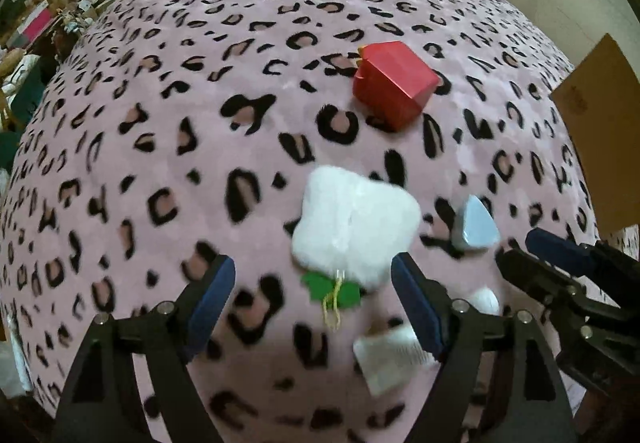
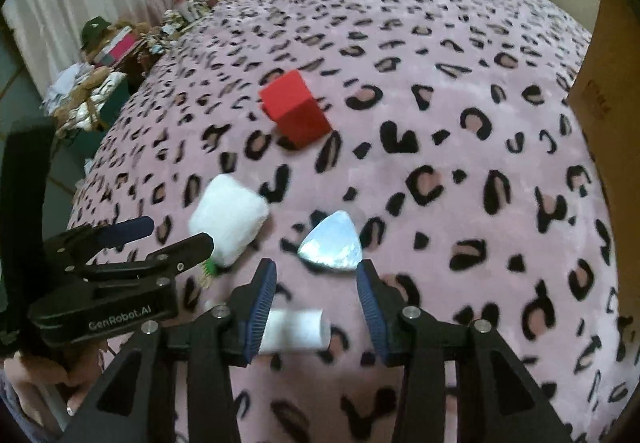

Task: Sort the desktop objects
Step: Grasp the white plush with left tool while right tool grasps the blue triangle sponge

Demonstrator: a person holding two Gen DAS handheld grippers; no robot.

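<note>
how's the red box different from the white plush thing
The red box is hard-edged with flat faces; the white plush is soft, rounded and fuzzy. The box is plain red; the plush carries a green leaf tag. The box lies farther from both grippers, the plush nearer. Both rest on the leopard-print blanket, ungripped.

Pink leopard spots under red, white and pale blue things

The blanket (image 1: 160,123) is dusty pink with black-ringed leopard spots. On it lie a bright red box (image 1: 394,85), a fluffy white plush toy (image 1: 354,219) with a green leaf tag (image 1: 332,289) and yellow string, a pale blue triangular case (image 2: 332,245), and a white roll (image 2: 294,331). The cardboard box (image 2: 604,83) is brown. Both grippers are black with dark blue finger pads (image 1: 214,303).
</note>
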